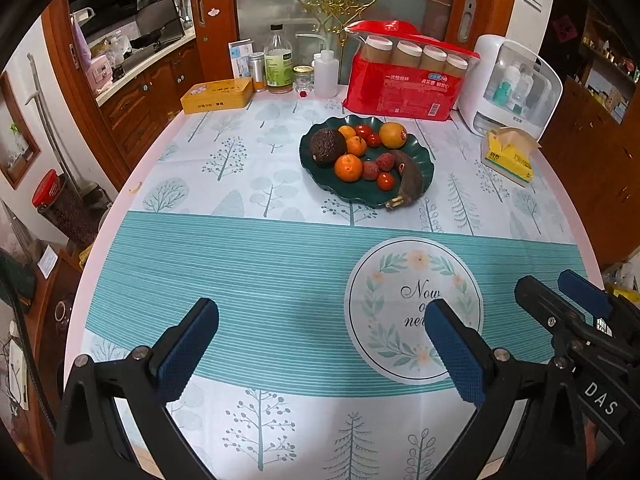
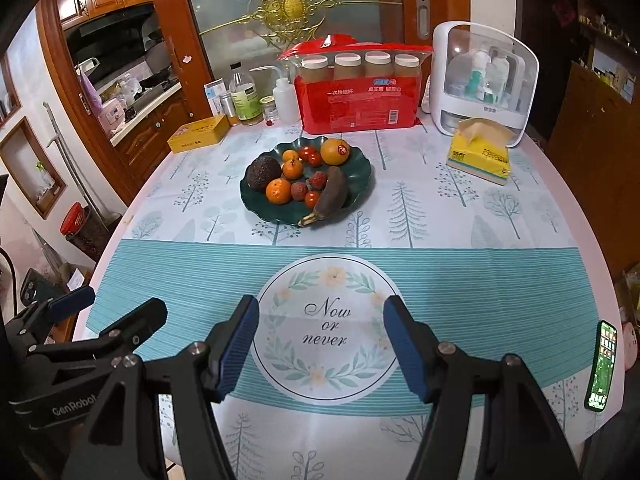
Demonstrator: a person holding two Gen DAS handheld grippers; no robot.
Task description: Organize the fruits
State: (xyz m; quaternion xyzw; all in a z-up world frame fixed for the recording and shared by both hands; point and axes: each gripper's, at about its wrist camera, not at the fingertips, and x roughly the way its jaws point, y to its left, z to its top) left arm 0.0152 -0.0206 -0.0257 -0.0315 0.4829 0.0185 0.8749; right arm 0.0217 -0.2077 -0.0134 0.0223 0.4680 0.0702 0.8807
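A dark green wavy plate (image 1: 332,186) (image 2: 260,210) stands on the far half of the table. It holds a dark rough round fruit (image 1: 327,147) (image 2: 263,173), several tangerines (image 1: 348,167) (image 2: 278,191), a larger orange with a sticker (image 1: 393,135) (image 2: 335,151), a blackened banana (image 1: 410,178) (image 2: 331,196), lychees (image 1: 385,161) (image 2: 317,180) and cherry tomatoes (image 1: 386,181) (image 2: 312,199). My left gripper (image 1: 320,344) (image 2: 100,312) hovers open over the teal stripe, well short of the plate. Beside it my right gripper (image 2: 320,344) (image 1: 568,300) is open above the "Now or never" circle, with nothing between its fingers.
Along the back edge stand a yellow tin (image 1: 218,95), bottles (image 1: 279,62), a red pack of paper cups (image 1: 404,80) and a white storage box (image 1: 508,84). A yellow tissue box (image 2: 480,152) sits right of the plate. A phone (image 2: 602,366) lies at the table's right edge.
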